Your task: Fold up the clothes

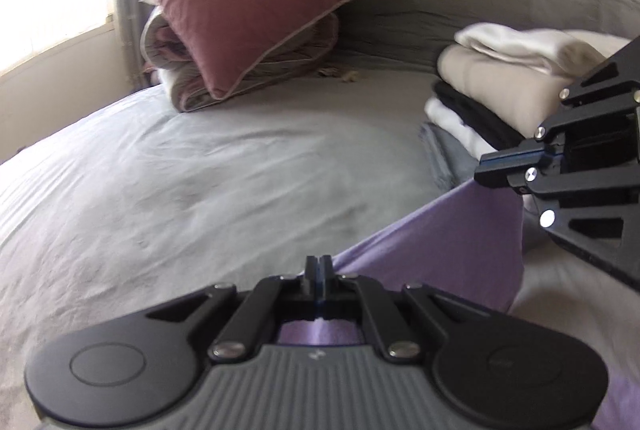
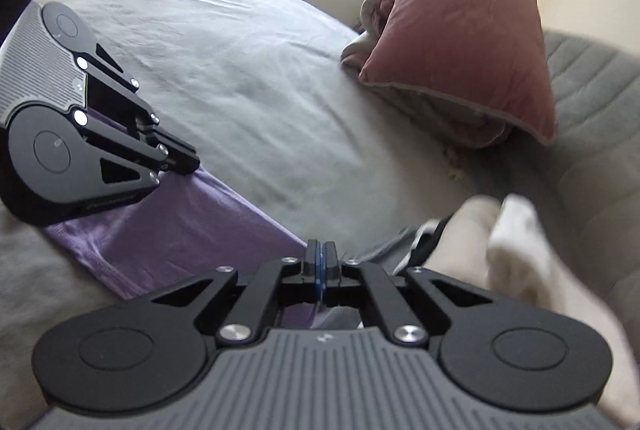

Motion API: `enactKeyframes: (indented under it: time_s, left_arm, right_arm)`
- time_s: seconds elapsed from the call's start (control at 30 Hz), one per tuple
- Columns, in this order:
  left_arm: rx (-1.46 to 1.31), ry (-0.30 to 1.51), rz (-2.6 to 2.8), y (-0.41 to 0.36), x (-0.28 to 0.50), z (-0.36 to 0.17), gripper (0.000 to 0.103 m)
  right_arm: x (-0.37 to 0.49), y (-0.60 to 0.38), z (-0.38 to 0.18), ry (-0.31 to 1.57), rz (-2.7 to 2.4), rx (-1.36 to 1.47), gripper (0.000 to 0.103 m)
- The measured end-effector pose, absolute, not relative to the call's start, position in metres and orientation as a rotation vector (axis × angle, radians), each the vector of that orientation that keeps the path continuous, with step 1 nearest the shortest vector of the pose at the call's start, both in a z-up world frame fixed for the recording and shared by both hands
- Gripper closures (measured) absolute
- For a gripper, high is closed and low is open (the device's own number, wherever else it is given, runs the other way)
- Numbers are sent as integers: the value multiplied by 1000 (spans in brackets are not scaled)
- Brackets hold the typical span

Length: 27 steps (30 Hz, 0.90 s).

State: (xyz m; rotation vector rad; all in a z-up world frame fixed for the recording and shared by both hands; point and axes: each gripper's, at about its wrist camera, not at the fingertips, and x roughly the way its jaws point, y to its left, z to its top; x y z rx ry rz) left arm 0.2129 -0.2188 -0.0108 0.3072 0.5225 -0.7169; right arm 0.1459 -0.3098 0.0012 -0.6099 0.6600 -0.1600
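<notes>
A purple garment [image 1: 440,242] hangs stretched over the bed, its top edge taut between my two grippers. In the left wrist view my left gripper [image 1: 318,264] is shut, and the purple cloth runs from its tips and shows beneath its jaws. My right gripper [image 1: 480,177] comes in from the right, shut on the other end of that edge. In the right wrist view my right gripper [image 2: 320,250] is shut with the purple garment [image 2: 180,230] reaching its tips. The left gripper [image 2: 194,163] pinches the far corner.
A stack of folded clothes [image 1: 500,89] in white, beige and black sits close to the right gripper, and in the right wrist view the stack [image 2: 500,242] lies just to its right. A maroon pillow [image 1: 248,1] rests on a rolled quilt at the headboard. The pale bedsheet [image 1: 180,169] lies in front.
</notes>
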Motion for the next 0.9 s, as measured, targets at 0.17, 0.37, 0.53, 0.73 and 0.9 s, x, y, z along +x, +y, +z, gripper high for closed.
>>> enactKeyframes:
  time_s: [0.17, 0.37, 0.53, 0.73, 0.9]
  left_arm:
    - [216, 555, -649, -221, 233, -15, 103]
    - [93, 625, -615, -222, 255, -28, 103]
    - [20, 701, -613, -217, 265, -38, 101]
    - [7, 727, -629, -189, 266, -20, 87]
    - [6, 727, -654, -155, 255, -3, 80]
  right_arm:
    - [190, -304, -3, 674, -255, -758, 103]
    - [230, -316, -9, 713, -309, -709, 103]
    - [238, -322, -12, 695, -330, -604, 102]
    - [213, -340, 11, 674, -262, -372, 89]
    - [182, -349, 16, 726, -170, -152, 89]
